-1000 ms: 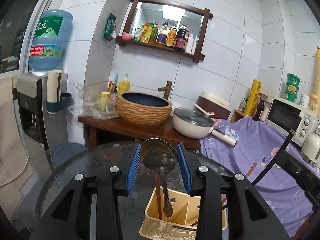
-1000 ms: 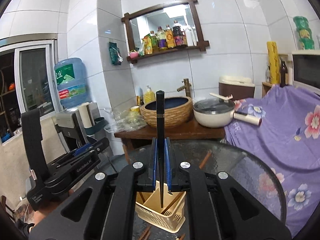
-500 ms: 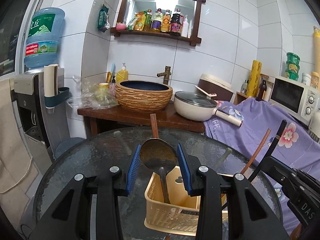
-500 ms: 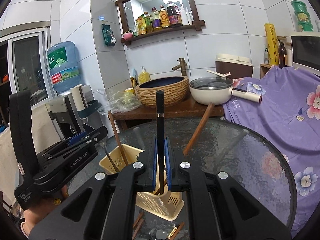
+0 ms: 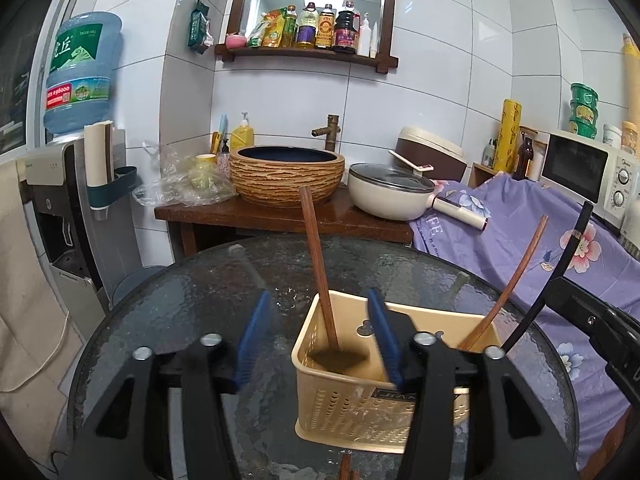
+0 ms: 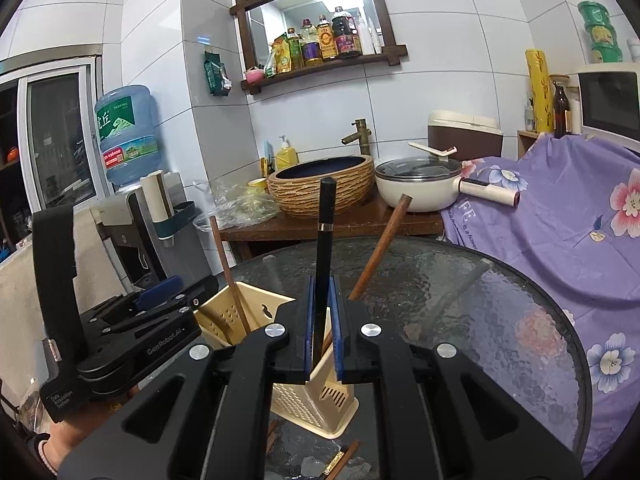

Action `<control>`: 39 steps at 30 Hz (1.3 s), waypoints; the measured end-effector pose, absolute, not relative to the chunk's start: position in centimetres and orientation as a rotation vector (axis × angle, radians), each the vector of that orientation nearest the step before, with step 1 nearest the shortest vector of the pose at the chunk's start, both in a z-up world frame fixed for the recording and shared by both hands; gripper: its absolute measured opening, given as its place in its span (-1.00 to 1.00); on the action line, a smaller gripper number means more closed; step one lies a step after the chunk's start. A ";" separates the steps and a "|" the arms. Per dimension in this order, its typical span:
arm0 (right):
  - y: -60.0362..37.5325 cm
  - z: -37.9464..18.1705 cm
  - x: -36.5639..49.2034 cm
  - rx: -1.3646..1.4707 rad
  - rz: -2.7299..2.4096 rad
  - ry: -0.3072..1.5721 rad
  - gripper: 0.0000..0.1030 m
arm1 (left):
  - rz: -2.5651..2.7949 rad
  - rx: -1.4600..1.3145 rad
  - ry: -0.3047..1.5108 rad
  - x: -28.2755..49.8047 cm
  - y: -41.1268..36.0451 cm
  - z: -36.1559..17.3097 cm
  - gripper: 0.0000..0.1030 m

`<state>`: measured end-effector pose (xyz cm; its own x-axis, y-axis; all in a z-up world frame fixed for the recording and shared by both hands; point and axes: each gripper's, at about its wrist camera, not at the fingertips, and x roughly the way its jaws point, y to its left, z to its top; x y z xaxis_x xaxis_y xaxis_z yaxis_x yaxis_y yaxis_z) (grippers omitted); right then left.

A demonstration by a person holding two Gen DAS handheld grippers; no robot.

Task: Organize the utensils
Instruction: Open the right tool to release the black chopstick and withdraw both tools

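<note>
A beige utensil basket [image 5: 372,396] stands on the round glass table [image 5: 200,292]; it also shows in the right wrist view [image 6: 236,312]. My left gripper [image 5: 316,340] is open and empty above the basket's left compartment, where a wooden-handled spoon [image 5: 318,276] stands. A second wooden utensil [image 5: 508,284] leans in the right compartment. My right gripper [image 6: 321,332] is shut on a black chopstick [image 6: 323,248], held upright over the basket. It shows in the left wrist view [image 5: 552,276] at the right.
Loose chopsticks [image 6: 340,456] lie on the glass table [image 6: 460,292] by the basket. Behind the table stands a wooden stand [image 5: 280,216] with a woven basin [image 5: 286,174] and a pan [image 5: 390,196]. A purple cloth [image 5: 520,232] covers the right side. A water dispenser [image 5: 64,200] is left.
My left gripper opened and let go of the spoon, which now stands in the basket's left compartment. Both grippers have come lower toward the basket. The right still holds the black chopstick.
</note>
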<state>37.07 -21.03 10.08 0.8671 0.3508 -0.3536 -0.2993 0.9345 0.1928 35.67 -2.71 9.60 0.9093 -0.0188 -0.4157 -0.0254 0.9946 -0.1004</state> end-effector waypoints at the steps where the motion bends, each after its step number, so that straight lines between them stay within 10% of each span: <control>1: -21.1 10.1 37.0 0.134 0.338 0.395 -0.67 | 0.001 -0.107 0.425 35.5 -2.7 9.6 0.12; 4: -21.7 10.1 36.4 0.151 0.328 0.367 0.05 | -0.016 -0.116 0.421 34.8 -2.6 9.7 0.20; 18: -22.3 6.3 32.0 0.106 0.320 0.454 0.26 | 0.002 -0.154 0.468 30.2 0.6 7.4 0.79; 39: -19.7 -5.1 30.2 -0.033 0.344 0.822 0.26 | 0.009 -0.129 0.676 24.3 3.0 0.4 0.87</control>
